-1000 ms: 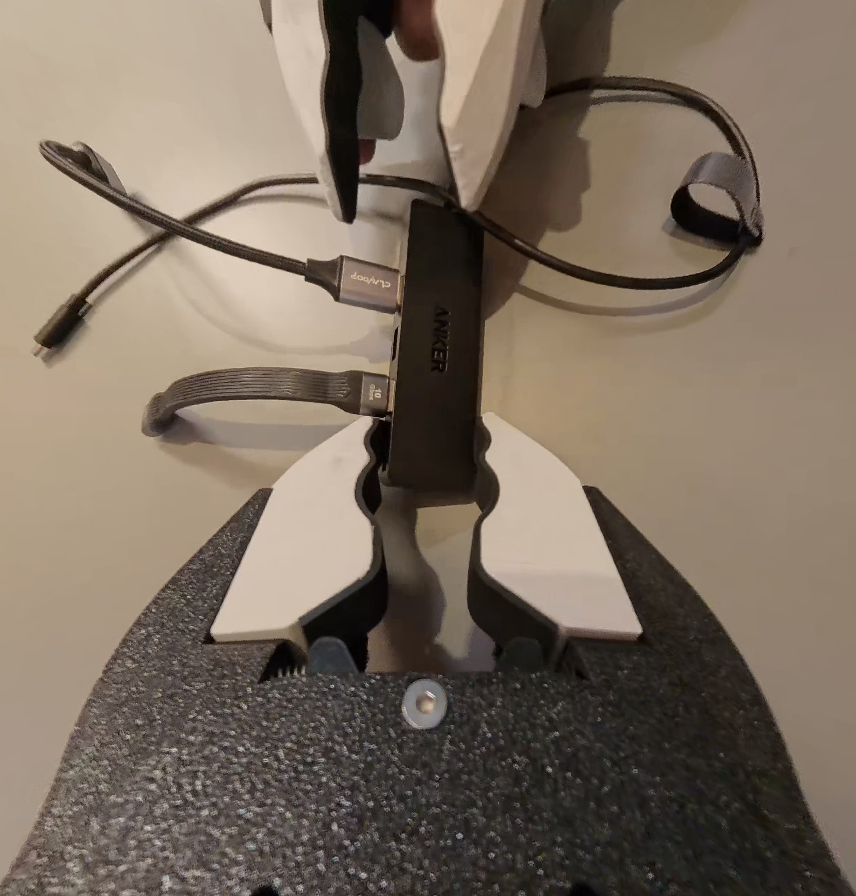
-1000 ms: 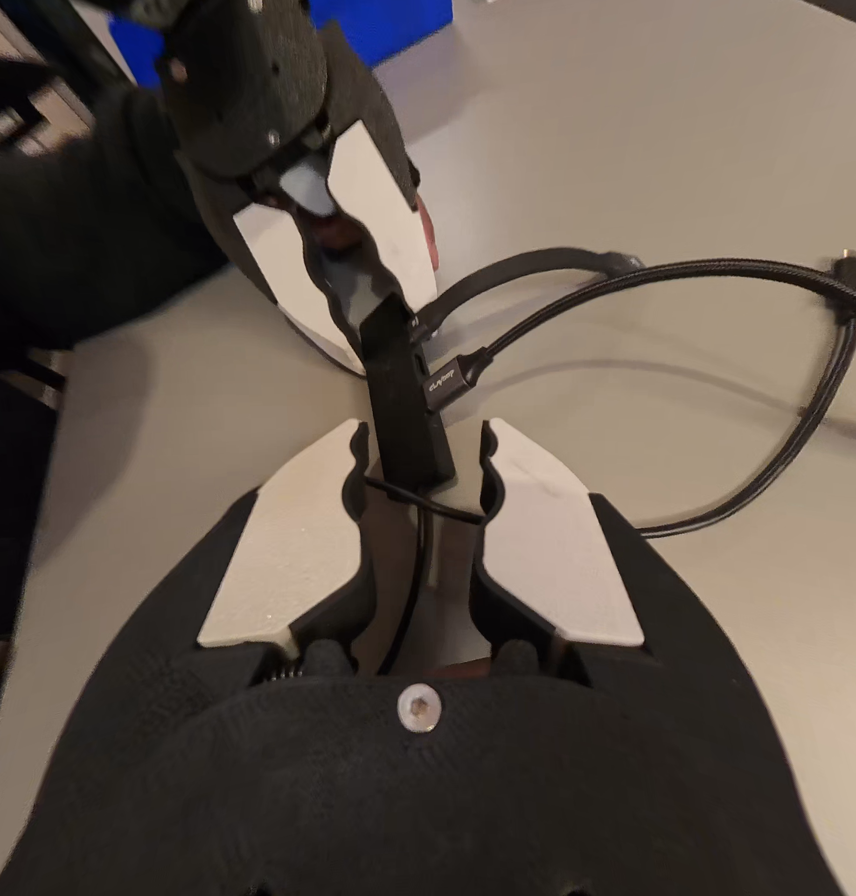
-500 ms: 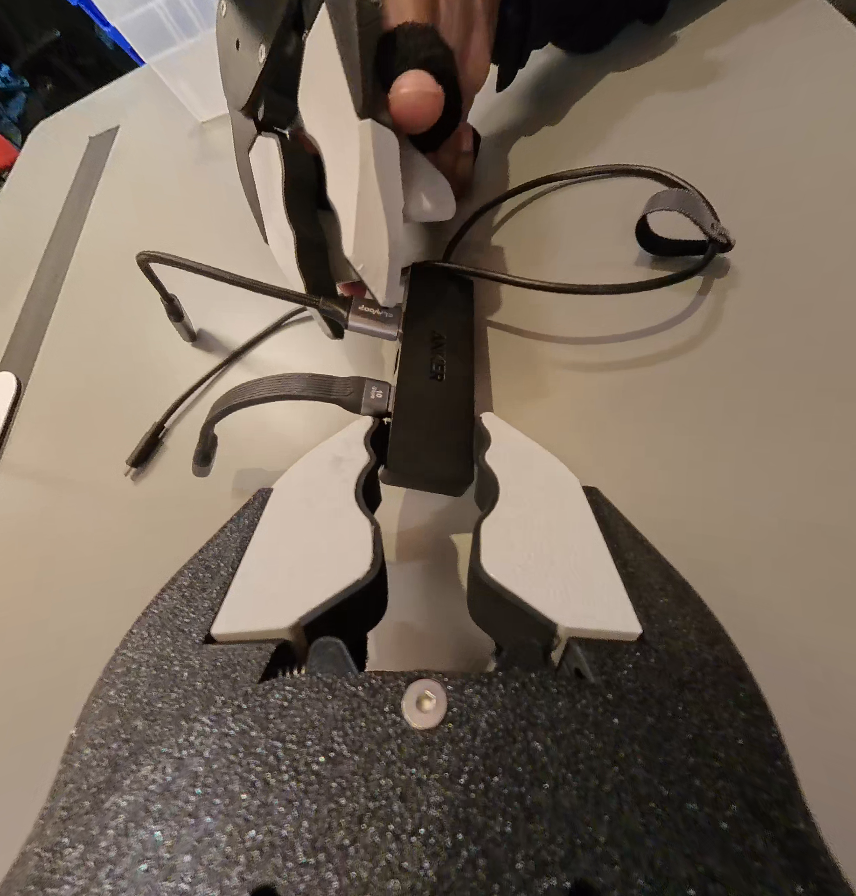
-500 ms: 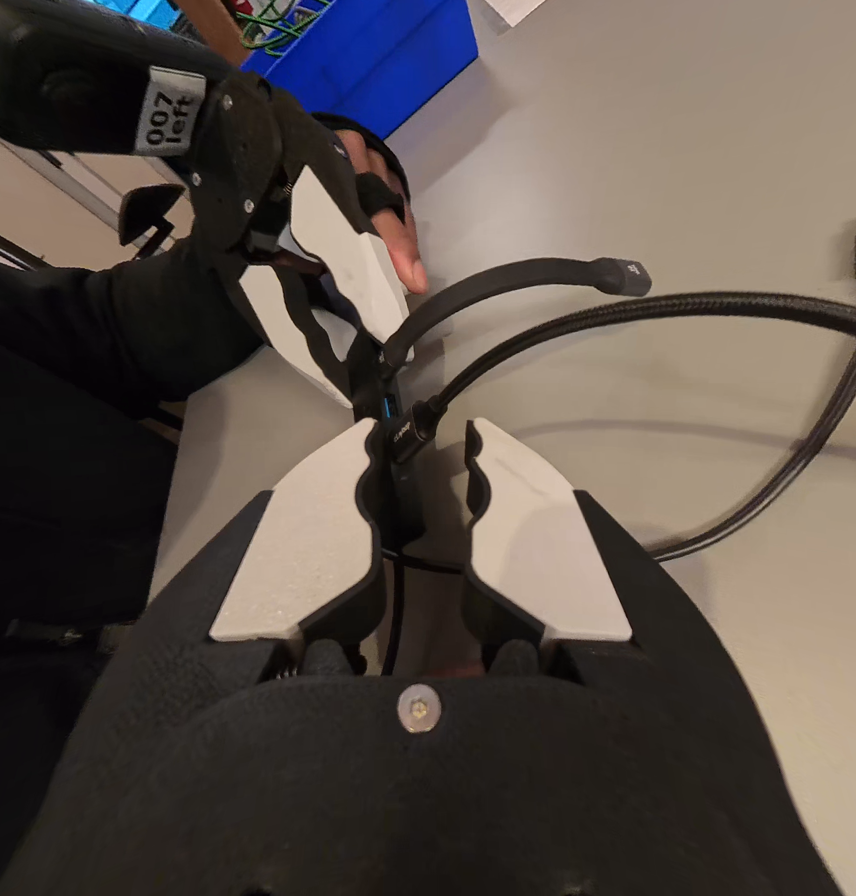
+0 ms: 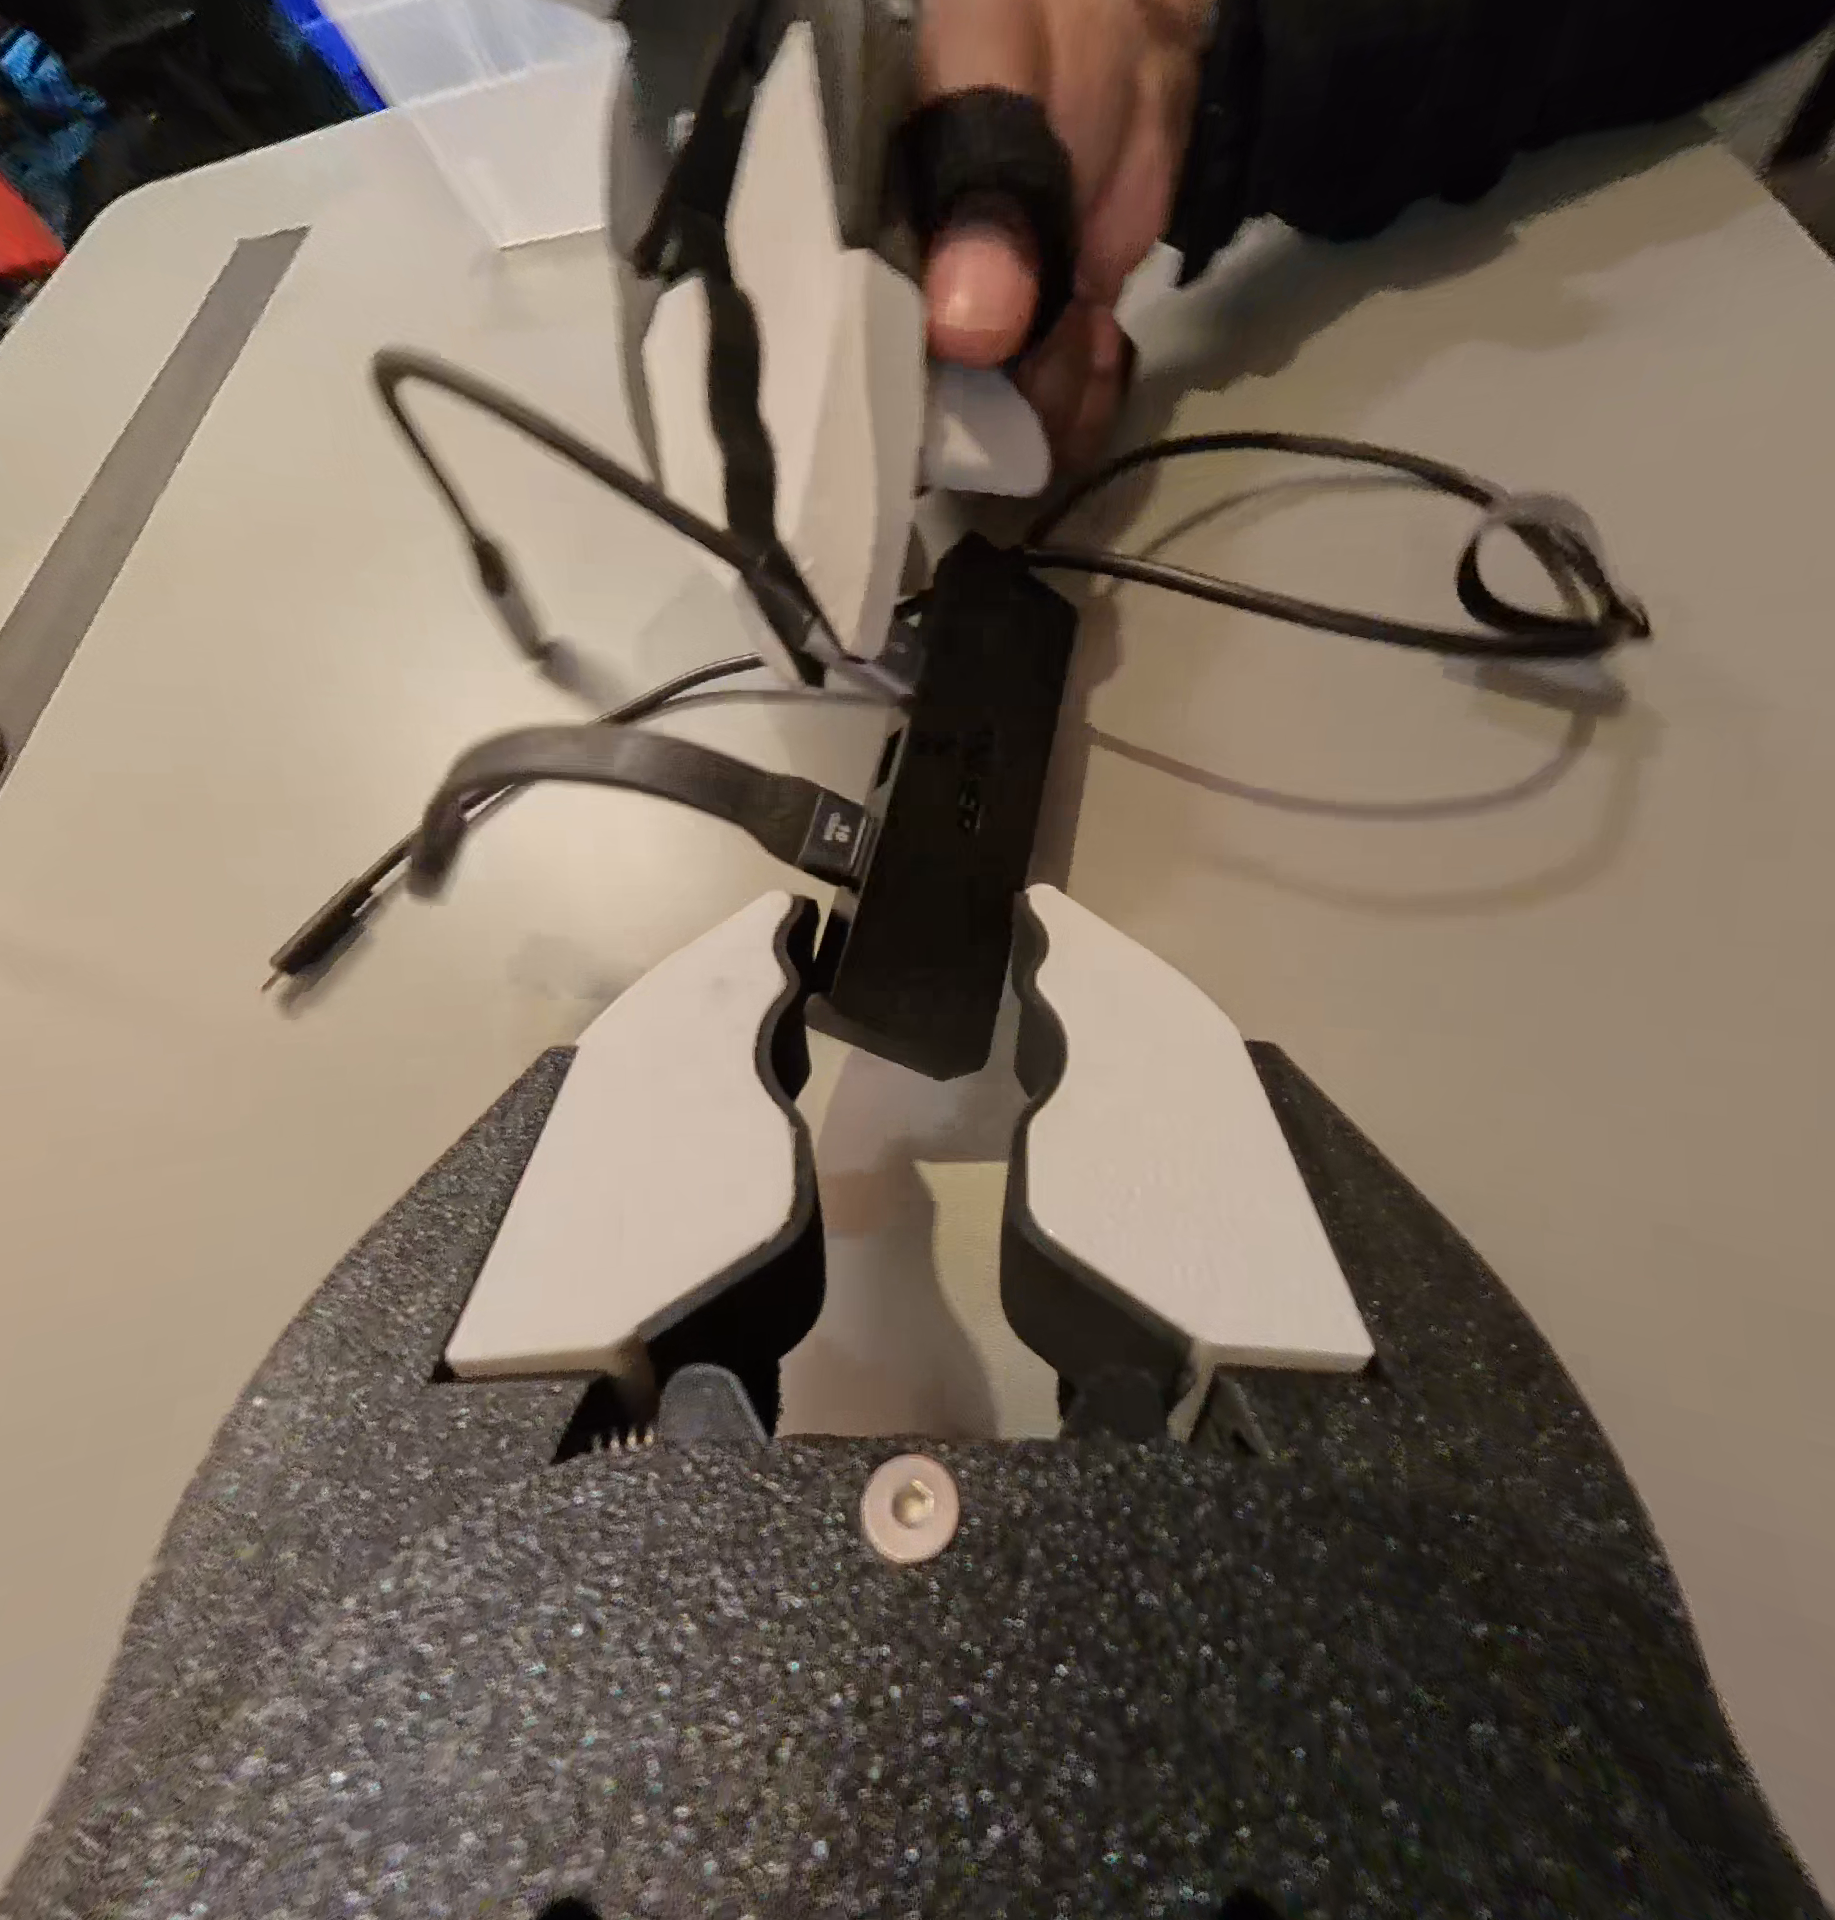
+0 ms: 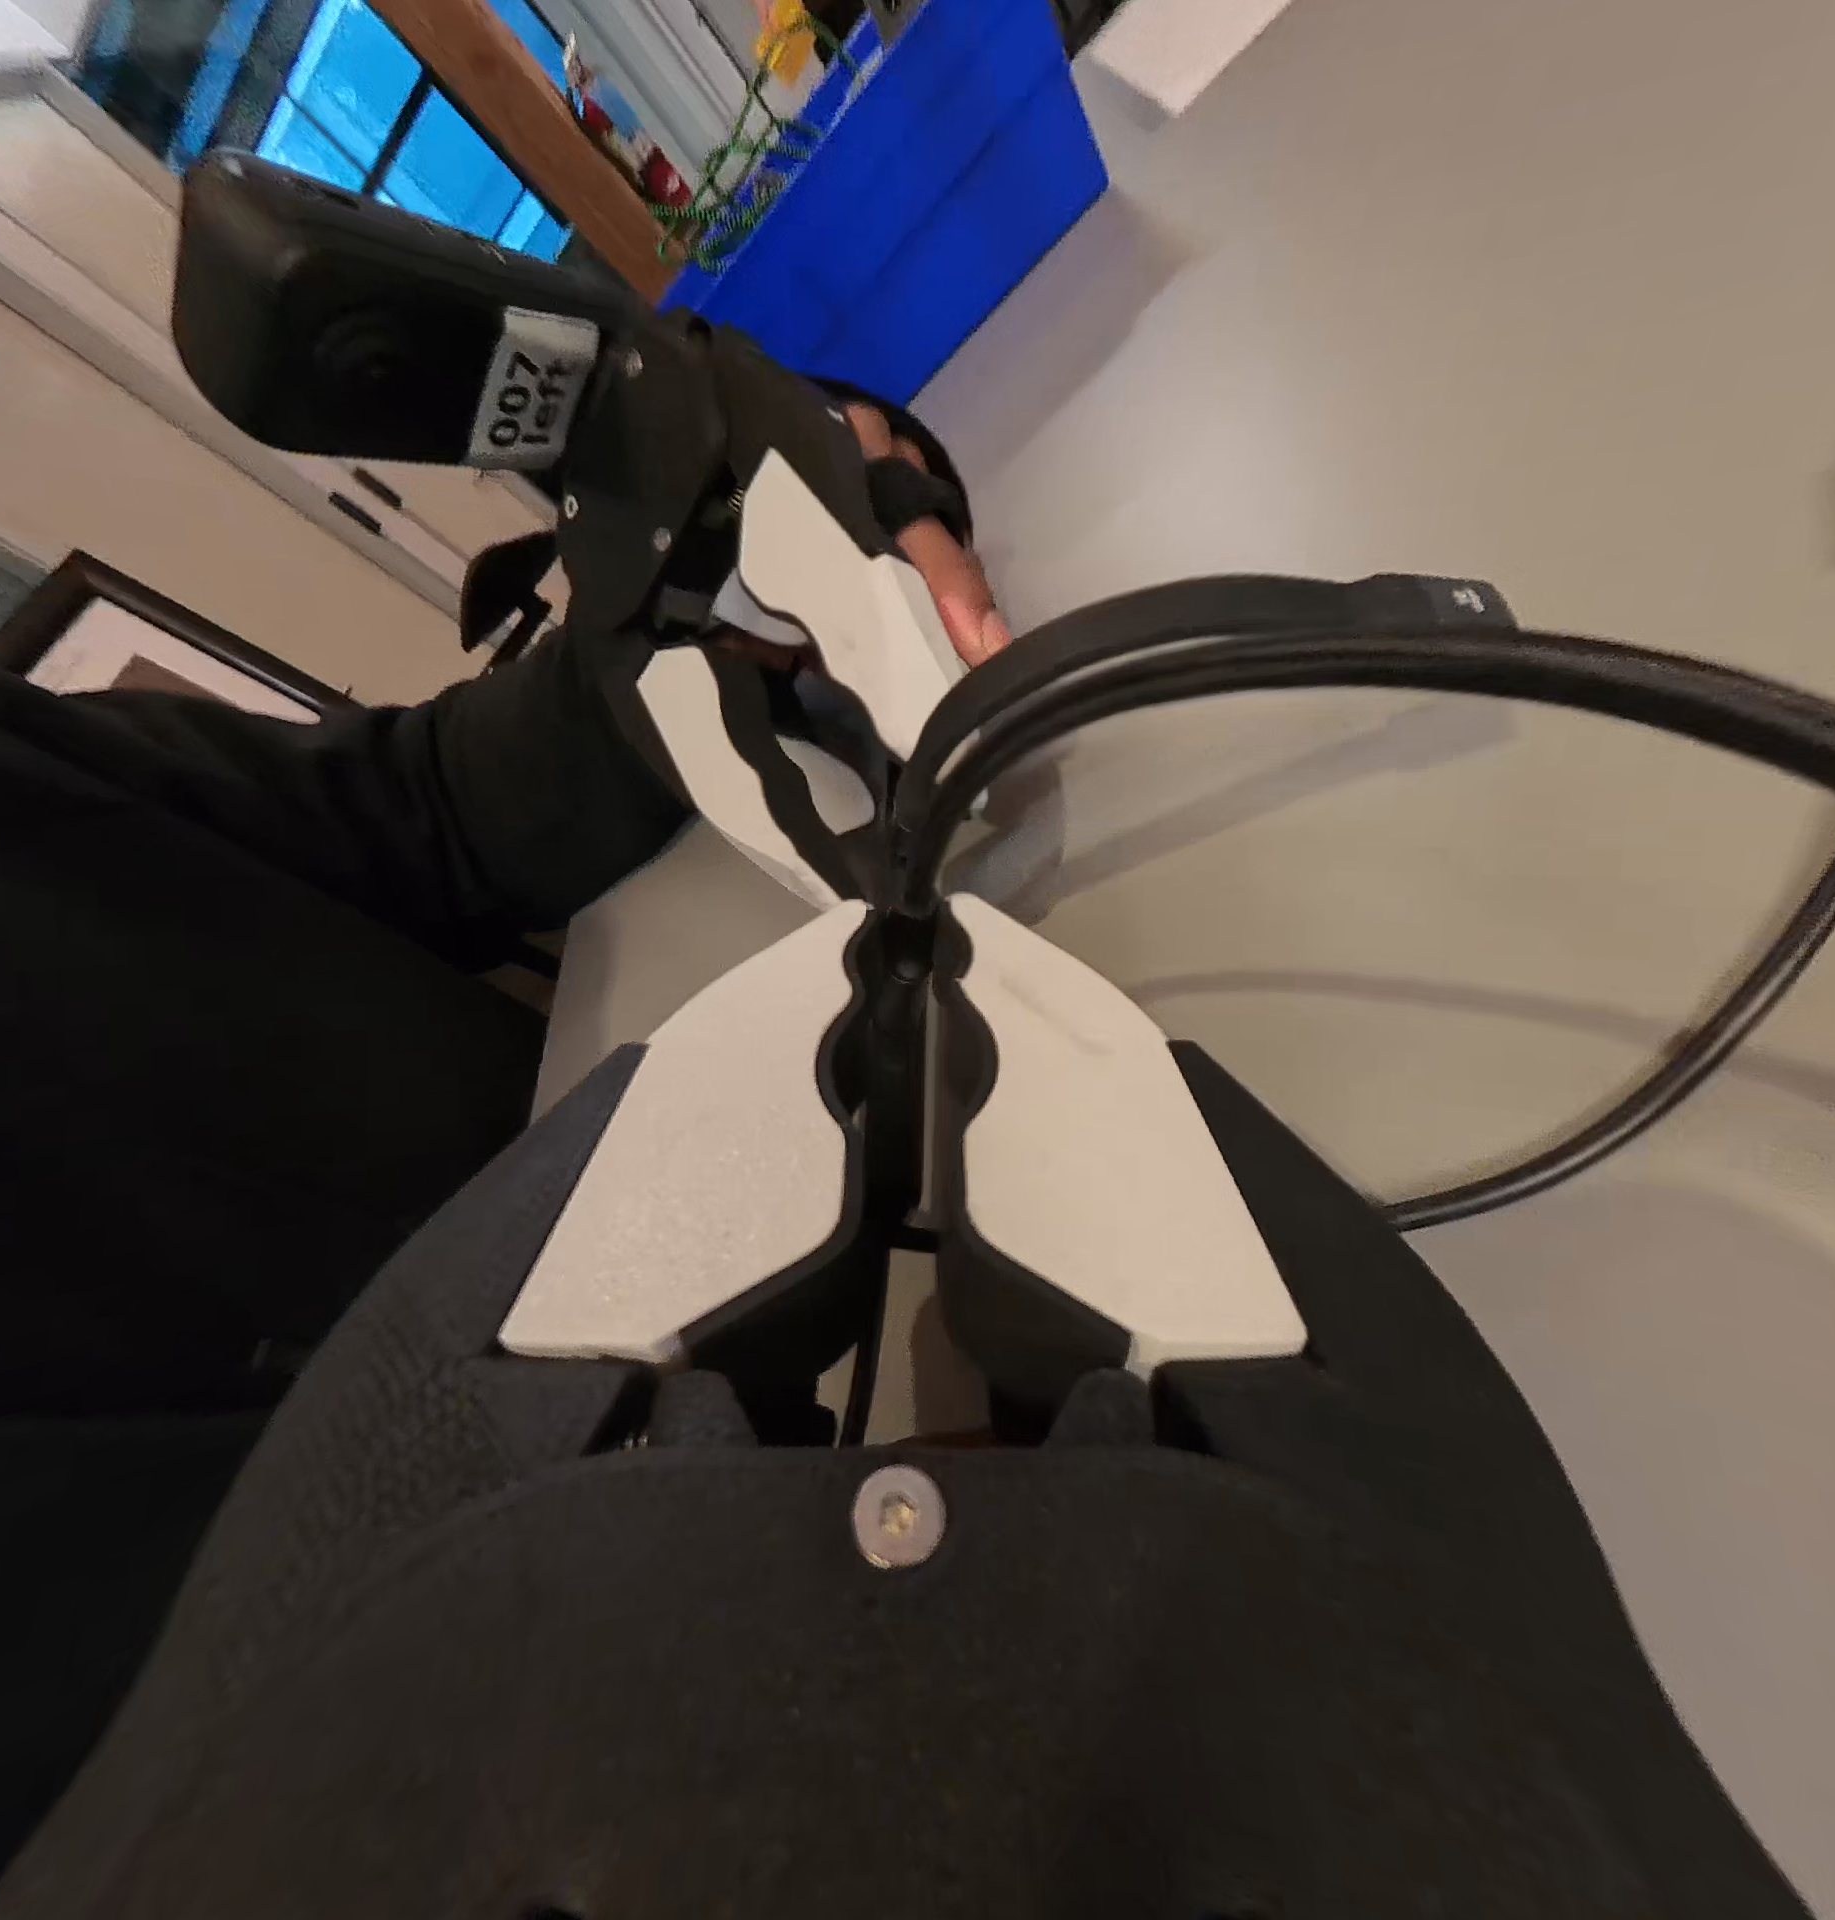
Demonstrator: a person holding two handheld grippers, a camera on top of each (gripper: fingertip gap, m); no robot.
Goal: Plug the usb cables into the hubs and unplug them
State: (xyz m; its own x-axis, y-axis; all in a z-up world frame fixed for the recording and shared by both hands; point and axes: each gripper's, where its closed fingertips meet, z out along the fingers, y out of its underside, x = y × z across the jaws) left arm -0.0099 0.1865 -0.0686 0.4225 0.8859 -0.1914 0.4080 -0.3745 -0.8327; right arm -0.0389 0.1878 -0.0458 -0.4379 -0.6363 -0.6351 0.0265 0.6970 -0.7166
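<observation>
A black USB hub [image 5: 954, 810] sits with its near end between the fingertips of my left gripper [image 5: 908, 935], which is shut on it; the hub is tilted up off the table. A flat black cable [image 5: 632, 758] is plugged into the hub's left side. My right gripper [image 6: 905, 914] is shut on the plug of the braided black cable [image 6: 1723, 935], right at the hub's left side. In the left wrist view its white fingers [image 5: 819, 436] come down onto that plug, which they hide. The hub's own thin cable with a strap loop [image 5: 1515, 582] trails right.
The grey table [image 5: 1412, 1039] has a dark strip [image 5: 113, 468] at the left and a clear plastic box [image 5: 497, 135] at the back. A blue bin [image 6: 892, 208] stands at the table's far side. A person's gloved hand [image 5: 996, 270] holds the right gripper. The grippers' ends are close to 4 centimetres from one another.
My right gripper has moved onto the braided cable's plug and closed on it. The hub has tilted and lifted slightly, and the cables have shifted with it.
</observation>
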